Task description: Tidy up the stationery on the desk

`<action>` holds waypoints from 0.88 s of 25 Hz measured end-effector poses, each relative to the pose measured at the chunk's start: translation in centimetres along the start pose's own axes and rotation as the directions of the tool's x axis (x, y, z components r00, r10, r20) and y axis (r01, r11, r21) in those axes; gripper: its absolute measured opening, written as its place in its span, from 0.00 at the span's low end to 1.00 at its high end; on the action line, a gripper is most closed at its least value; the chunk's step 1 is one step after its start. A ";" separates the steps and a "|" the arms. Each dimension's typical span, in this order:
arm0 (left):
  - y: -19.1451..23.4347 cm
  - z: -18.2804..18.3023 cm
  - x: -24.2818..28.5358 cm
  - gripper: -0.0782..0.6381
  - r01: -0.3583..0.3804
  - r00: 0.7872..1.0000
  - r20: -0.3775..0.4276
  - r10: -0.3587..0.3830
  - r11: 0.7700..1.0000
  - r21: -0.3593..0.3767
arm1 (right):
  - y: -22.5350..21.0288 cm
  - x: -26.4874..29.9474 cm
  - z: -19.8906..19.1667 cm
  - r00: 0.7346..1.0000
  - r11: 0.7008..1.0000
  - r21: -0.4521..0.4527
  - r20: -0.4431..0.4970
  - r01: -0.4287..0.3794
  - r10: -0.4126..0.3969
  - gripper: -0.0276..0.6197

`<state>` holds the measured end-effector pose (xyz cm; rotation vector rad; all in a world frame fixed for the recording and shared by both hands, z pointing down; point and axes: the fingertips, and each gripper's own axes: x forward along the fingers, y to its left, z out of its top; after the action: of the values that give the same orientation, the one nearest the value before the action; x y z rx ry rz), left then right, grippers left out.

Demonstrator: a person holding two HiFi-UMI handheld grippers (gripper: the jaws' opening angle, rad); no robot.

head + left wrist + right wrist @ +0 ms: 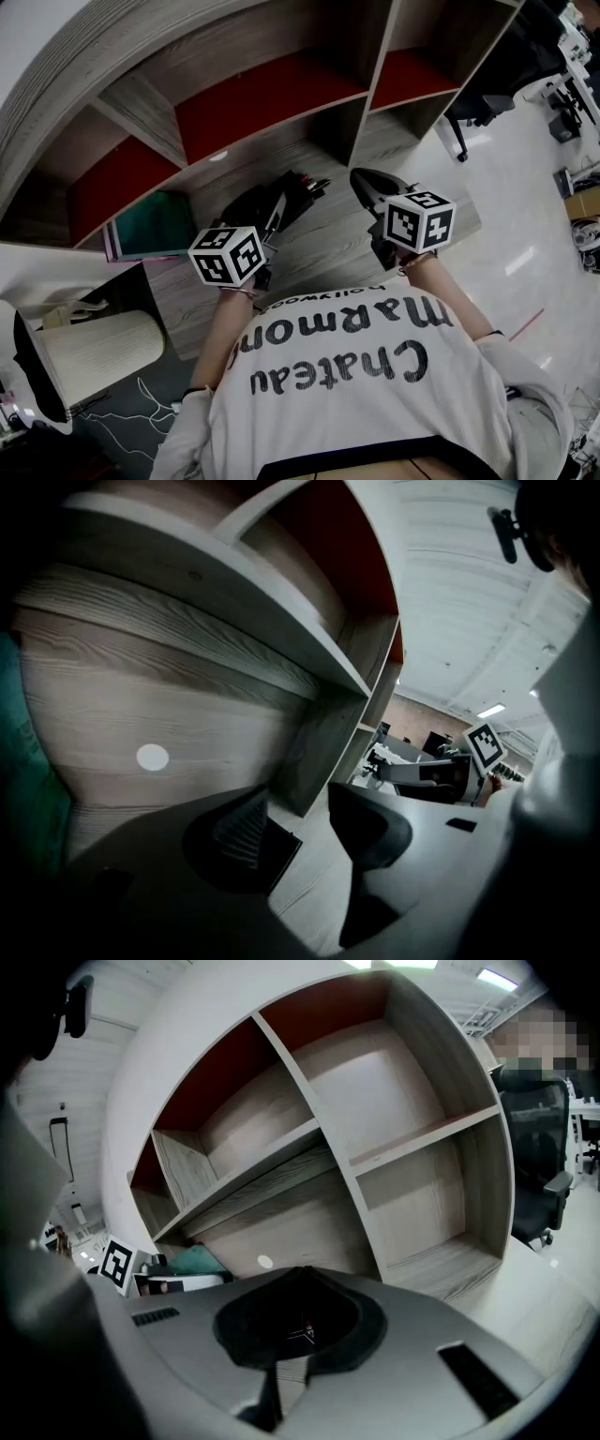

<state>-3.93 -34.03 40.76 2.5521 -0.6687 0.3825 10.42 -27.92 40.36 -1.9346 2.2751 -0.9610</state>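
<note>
A dark object with red bits (298,186) lies on the wood-grain desk (323,239) under the shelves; I cannot make out what it is. My left gripper (273,214) reaches toward it from the near left. In the left gripper view the left gripper (305,836) is open, with only bare desk showing in the gap. My right gripper (373,190) hovers over the desk to the right of the dark object. In the right gripper view the right gripper (300,1279) has its tips meeting, and I see nothing held. A teal book (155,225) leans at the desk's left end.
A shelf unit (361,117) with red back panels rises behind the desk. A white round spot (152,757) marks the back panel. A black office chair (539,1166) stands on the right. A pale ribbed cylinder (94,347) sits low on the left.
</note>
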 end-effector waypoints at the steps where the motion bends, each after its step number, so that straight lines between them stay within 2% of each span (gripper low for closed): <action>1: 0.0 -0.6 0.4 0.42 0.012 0.999 -0.031 -0.012 1.000 -0.001 | -0.3 -0.3 0.0 1.000 1.000 0.001 0.002 0.008 -0.008 0.07; 4: -0.2 -2.4 1.5 0.49 0.031 0.993 -0.117 -0.027 0.999 0.035 | -1.2 -1.1 -0.1 1.000 1.000 0.006 0.004 0.027 -0.028 0.07; 7: -0.4 -4.2 2.6 0.53 0.051 0.978 -0.209 -0.028 0.993 0.109 | -2.1 -1.7 -0.2 0.999 0.999 0.010 0.004 0.040 -0.040 0.07; 12: -0.2 -6.2 4.0 0.57 0.076 0.941 -0.339 0.015 0.964 0.255 | -2.8 -2.2 -0.4 0.999 0.999 0.015 -0.012 0.044 -0.044 0.07; 16: 0.0 -7.6 4.9 0.59 0.115 0.904 -0.423 0.068 0.913 0.392 | -3.5 -2.7 -0.5 0.999 0.999 0.016 -0.012 0.050 -0.049 0.07; 19: 0.4 -8.2 5.7 0.61 0.153 0.878 -0.467 0.102 0.865 0.477 | -4.0 -3.0 -0.4 0.999 0.998 0.024 -0.009 0.054 -0.054 0.07; 22: 0.9 -8.7 6.2 0.63 0.204 0.842 -0.521 0.137 0.815 0.543 | -4.3 -3.3 -0.5 0.998 0.998 0.030 -0.008 0.056 -0.056 0.07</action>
<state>-0.41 -32.73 50.87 2.7727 -0.3023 1.4345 14.85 -24.96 41.50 -1.9957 2.2077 -1.0039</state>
